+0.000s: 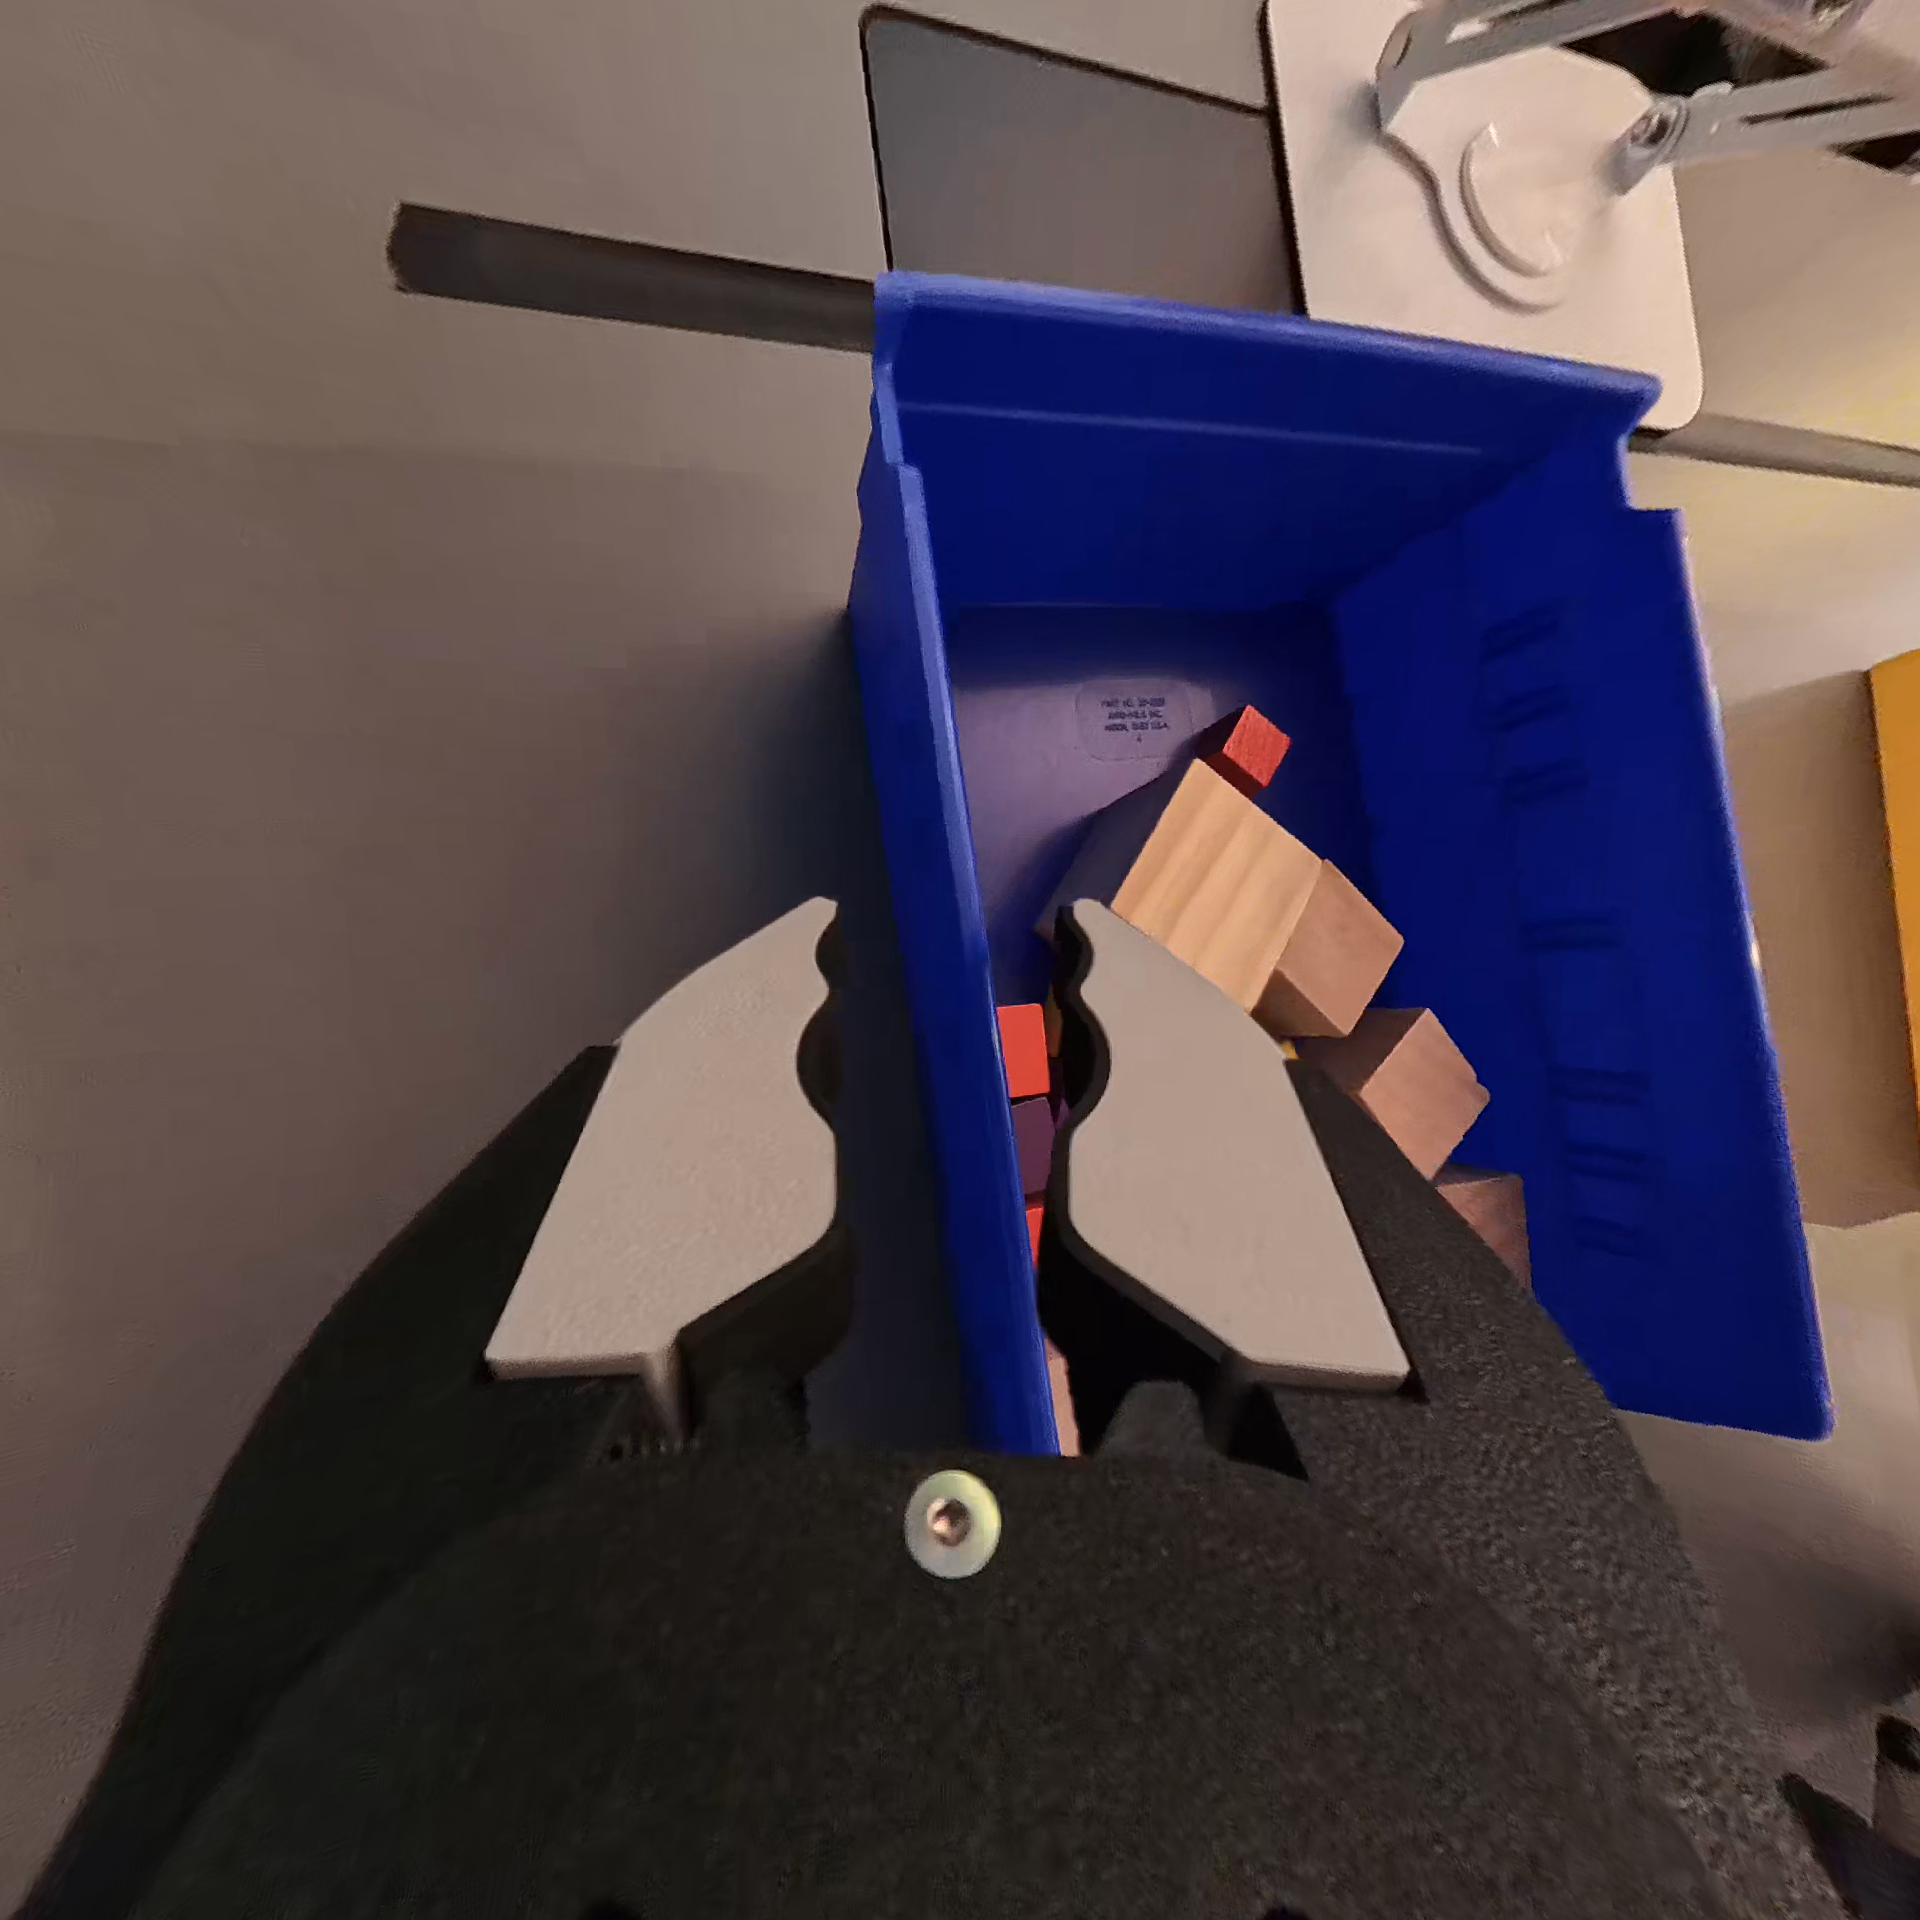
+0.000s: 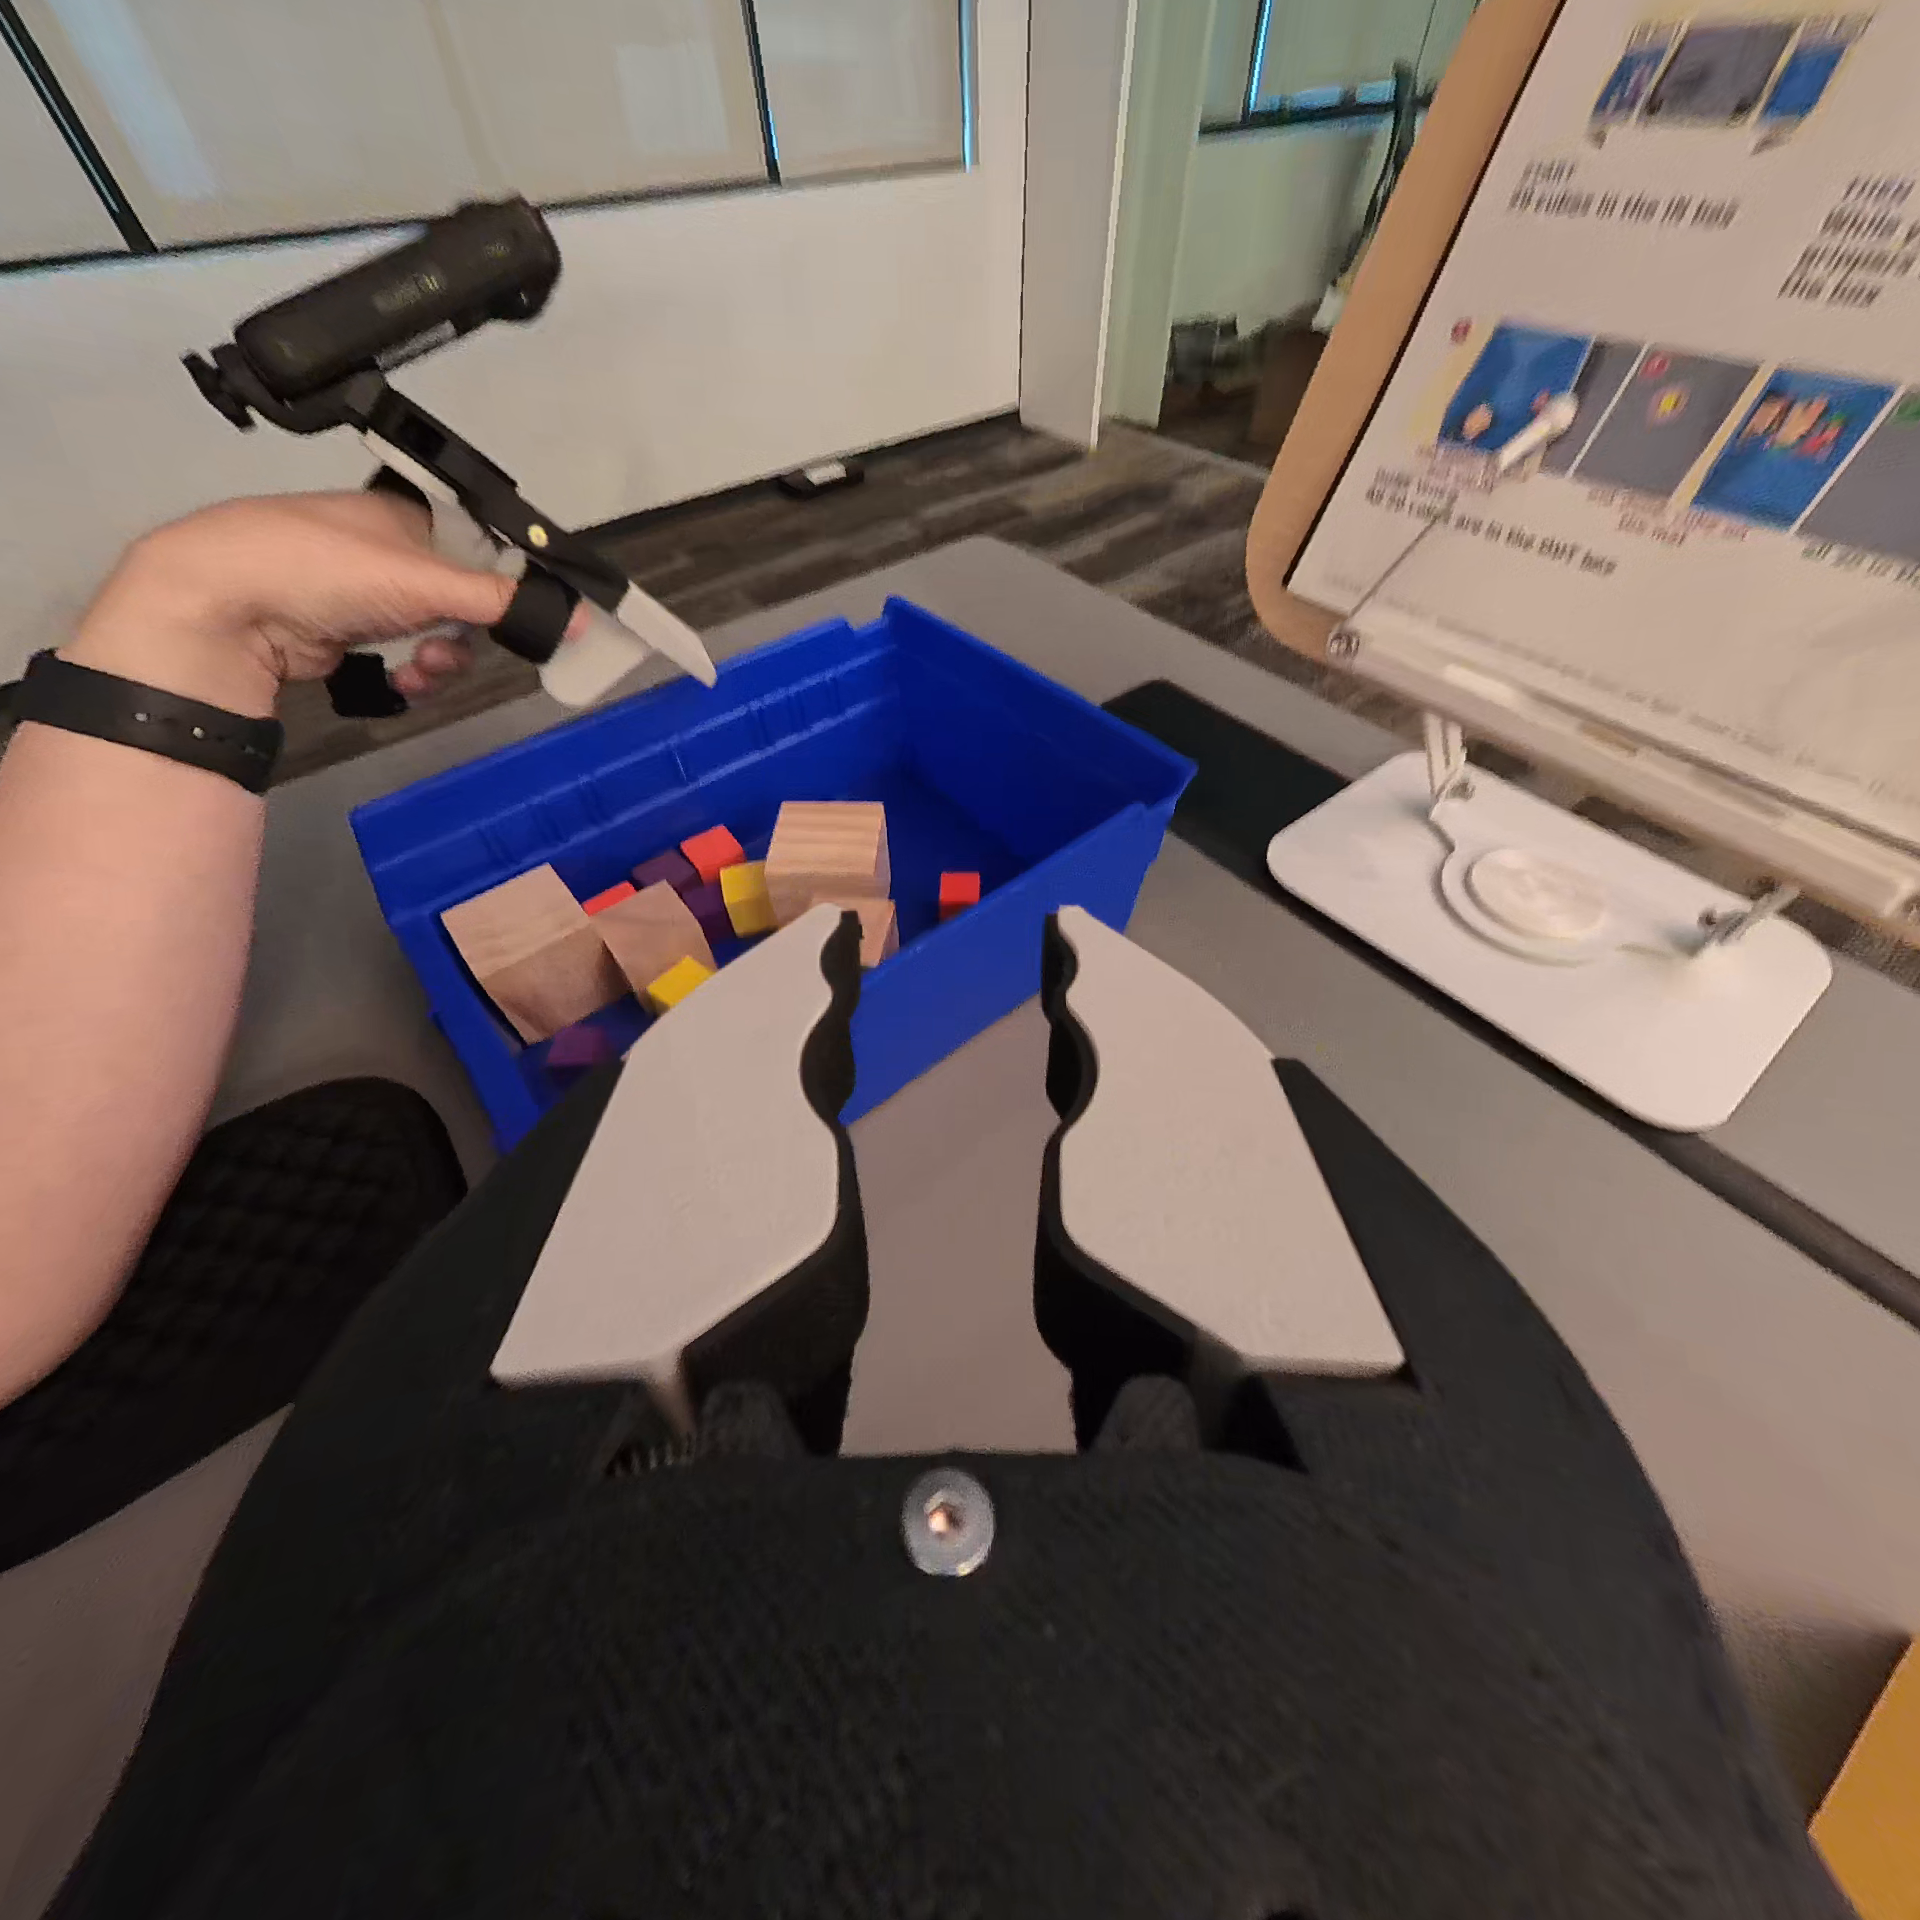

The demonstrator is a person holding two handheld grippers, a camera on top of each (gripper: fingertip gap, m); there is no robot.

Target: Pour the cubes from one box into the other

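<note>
A blue box stands on the grey table and holds several cubes: big wooden ones and small red, yellow and purple ones. My left gripper is open and straddles the box's side wall from above, one finger outside and one over the cubes. In the right wrist view it hovers at the far rim, held by a hand. My right gripper is open and empty, just in front of the box's near wall.
A white stand holding a picture board is to the right, with a black mat behind the box. A yellow object shows at the lower right edge. A forearm with a black wristband is at left.
</note>
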